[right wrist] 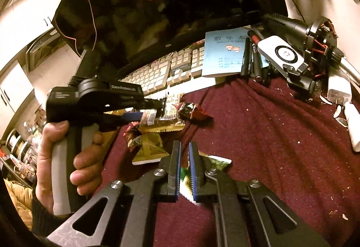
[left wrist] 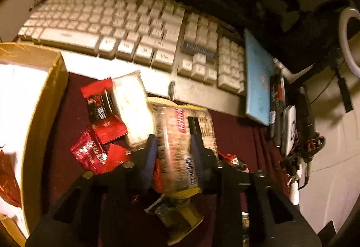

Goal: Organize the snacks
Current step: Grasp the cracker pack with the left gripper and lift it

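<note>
Left claw (left wrist: 173,141) is clamped on a brown-printed plastic snack pack with yellow crimped ends (left wrist: 180,145); blue pads press both its long sides, pack lifted clear of the cloth by the look of the right wrist view. Right claw (right wrist: 184,157) is clenched on a green-and-white foil sachet (right wrist: 216,160), the zigzag edge pinched between serrated blue pads.

Progress, my read: early to mid. Yellow cardboard box with white lining (left wrist: 48,89) sits at the near-left of the table and holds at least one red foil wrapper (left wrist: 7,181). Rest of its contents are blown out by glare, can't tell.

Still loose on the dark red ribbed cloth (right wrist: 270,145):
- crumpled gold-and-dark foil packet (left wrist: 177,213), under the left claw
- glossy red foil candy wrappers with saw-tooth seals (left wrist: 99,152), beside the box
- small dark-red foil candy (left wrist: 234,160), right of the held pack
- red-and-black foil bar (left wrist: 99,103), touching a pale pillow-shaped clear-film pack (left wrist: 132,110)

Foil is crinkly and slippery; the pillow pack looks soft and crushable.

Further back, not snacks: cream hard-plastic keyboard (left wrist: 112,29) along the far edge, thin light-blue paper notebook (left wrist: 257,80) at its right end, black marker pens (left wrist: 275,101), a white rounded gadget (left wrist: 289,127), tangled black hardware with red wires (right wrist: 315,40). White crumbs (right wrist: 247,110) are scattered over the cloth.
</note>
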`<action>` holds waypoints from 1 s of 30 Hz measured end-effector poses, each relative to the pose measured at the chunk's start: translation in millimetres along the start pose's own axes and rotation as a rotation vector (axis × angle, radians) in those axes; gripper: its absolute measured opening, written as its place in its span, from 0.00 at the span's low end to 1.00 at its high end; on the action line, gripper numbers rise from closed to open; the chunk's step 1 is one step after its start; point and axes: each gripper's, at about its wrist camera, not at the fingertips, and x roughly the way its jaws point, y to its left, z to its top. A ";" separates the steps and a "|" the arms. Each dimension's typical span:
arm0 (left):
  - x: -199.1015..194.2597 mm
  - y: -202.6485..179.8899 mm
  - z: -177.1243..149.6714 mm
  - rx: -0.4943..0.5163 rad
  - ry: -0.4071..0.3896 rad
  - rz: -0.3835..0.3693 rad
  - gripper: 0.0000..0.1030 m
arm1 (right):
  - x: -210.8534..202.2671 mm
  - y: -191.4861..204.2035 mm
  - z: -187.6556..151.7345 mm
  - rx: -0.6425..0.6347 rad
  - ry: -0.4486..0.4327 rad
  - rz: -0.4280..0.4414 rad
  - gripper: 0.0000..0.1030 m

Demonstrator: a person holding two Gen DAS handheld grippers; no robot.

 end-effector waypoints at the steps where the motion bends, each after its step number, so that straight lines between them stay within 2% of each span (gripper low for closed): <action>1: -8.3 1.4 -0.9 -0.003 -0.015 -0.032 0.20 | 0.1 -0.3 0.1 0.003 -0.002 -0.003 0.11; 2: -14.5 3.5 -1.7 -0.009 -0.022 -0.054 0.17 | -1.0 -1.1 -0.1 0.008 -0.008 -0.009 0.11; 3: -21.8 6.4 -5.3 -0.013 -0.032 -0.078 0.17 | -2.1 -2.1 0.0 0.012 -0.010 -0.004 0.16; 5: -32.6 11.7 -12.4 -0.019 -0.051 -0.101 0.15 | -6.0 -2.7 -0.7 0.014 -0.022 0.024 0.31; 6: -39.3 15.8 -17.8 -0.031 -0.056 -0.124 0.14 | -8.4 -1.7 -1.3 0.010 -0.032 0.012 0.47; 7: -44.3 19.4 -21.0 -0.039 -0.059 -0.147 0.14 | -9.7 -0.7 -1.4 0.016 -0.040 -0.037 0.64; 8: -51.4 25.1 -27.7 -0.052 -0.065 -0.172 0.14 | -10.9 -0.8 -2.0 0.026 -0.047 -0.068 0.65; 11: -68.6 33.7 -42.5 -0.075 -0.078 -0.219 0.13 | -11.9 -3.1 -3.2 0.047 -0.035 -0.060 0.65; 14: -89.2 39.8 -59.8 -0.076 -0.103 -0.256 0.13 | -0.9 1.3 -1.8 0.018 0.013 -0.101 0.64; 15: -98.4 43.7 -66.1 -0.070 -0.114 -0.266 0.13 | 4.8 1.9 -1.1 0.013 0.032 -0.111 0.57; 16: -106.5 48.8 -72.6 -0.073 -0.119 -0.265 0.12 | 11.6 4.1 -1.2 0.003 0.058 -0.128 0.44; 17: -112.5 53.0 -78.1 -0.067 -0.117 -0.262 0.12 | 16.7 5.9 -1.4 -0.009 0.075 -0.149 0.39; 19: -117.9 59.6 -87.3 -0.065 -0.112 -0.265 0.00 | 21.6 14.6 -1.3 -0.055 0.079 -0.194 0.36; 21: -116.1 64.8 -99.8 -0.055 -0.075 -0.282 0.00 | 23.7 25.1 -4.9 -0.117 0.076 -0.238 0.35; 23: -108.8 66.8 -109.1 -0.055 -0.056 -0.245 0.00 | 23.8 36.4 -11.1 -0.184 0.059 -0.275 0.32; 25: -95.5 73.5 -114.9 -0.100 -0.020 -0.247 0.00 | 22.3 42.2 -14.4 -0.217 0.046 -0.295 0.29; 27: -85.0 74.1 -120.1 -0.100 0.024 -0.236 0.00 | 18.4 43.3 -15.9 -0.223 0.030 -0.285 0.27; 28: -81.9 70.2 -123.3 -0.080 0.036 -0.213 0.02 | 16.1 43.8 -15.8 -0.220 0.022 -0.283 0.26; 29: -83.7 66.2 -126.5 -0.060 0.019 -0.202 0.08 | 14.0 42.6 -15.9 -0.213 0.018 -0.285 0.25; 30: -87.3 58.6 -129.9 -0.018 -0.001 -0.174 0.30 | 12.7 41.0 -15.2 -0.203 0.019 -0.279 0.25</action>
